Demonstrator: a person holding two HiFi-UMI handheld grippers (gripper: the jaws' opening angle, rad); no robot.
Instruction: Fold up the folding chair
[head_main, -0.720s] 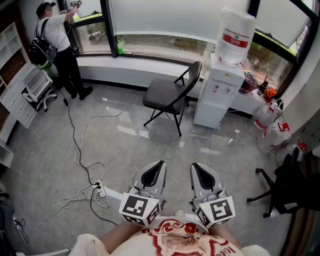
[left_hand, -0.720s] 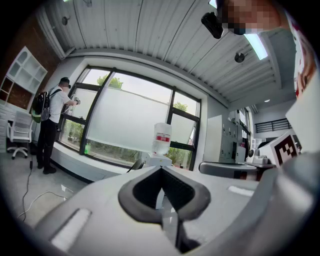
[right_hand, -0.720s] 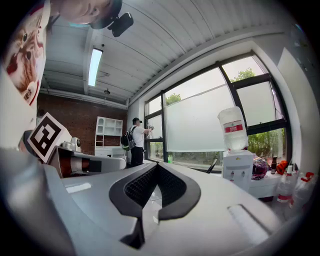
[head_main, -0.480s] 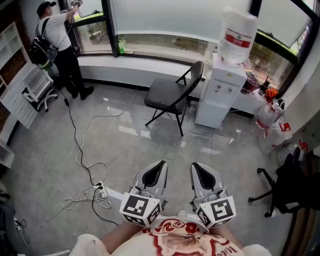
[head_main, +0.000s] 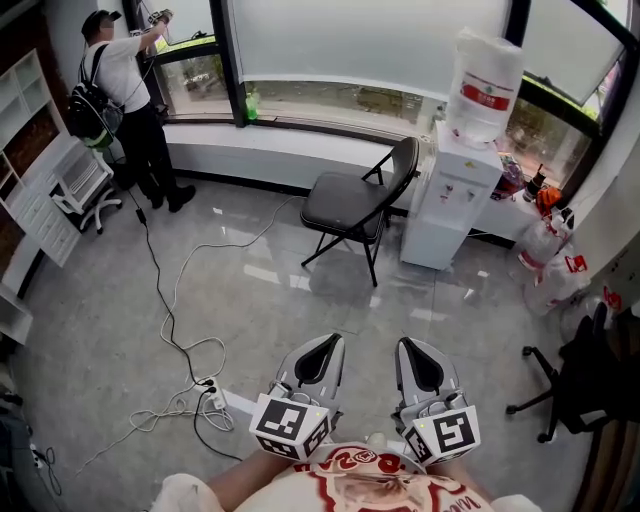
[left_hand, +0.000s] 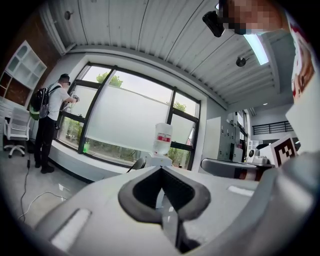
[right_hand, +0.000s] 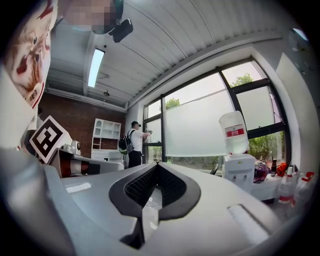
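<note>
The black folding chair (head_main: 350, 205) stands unfolded on the grey floor by the window, its backrest (head_main: 402, 160) next to the white water dispenser (head_main: 450, 195). My left gripper (head_main: 318, 358) and right gripper (head_main: 424, 365) are held side by side close to my body, well short of the chair. Both are shut with nothing between the jaws. In the left gripper view the left gripper (left_hand: 161, 169) points level toward the chair's backrest (left_hand: 137, 164). In the right gripper view the right gripper (right_hand: 157, 165) is level too, and the chair's back (right_hand: 216, 170) peeks out beside the dispenser (right_hand: 239, 170).
A person with a backpack (head_main: 130, 100) stands at the far left window. White cables (head_main: 180, 340) and a power strip (head_main: 215, 395) trail over the floor to my left. A black office chair (head_main: 580, 380) is at the right edge, bags (head_main: 550, 260) lie beyond it, and white shelves (head_main: 40, 190) line the left wall.
In the head view the chair, the dispenser and both grippers sit lower and slightly further right than before. The grippers stay shut and side by side.
</note>
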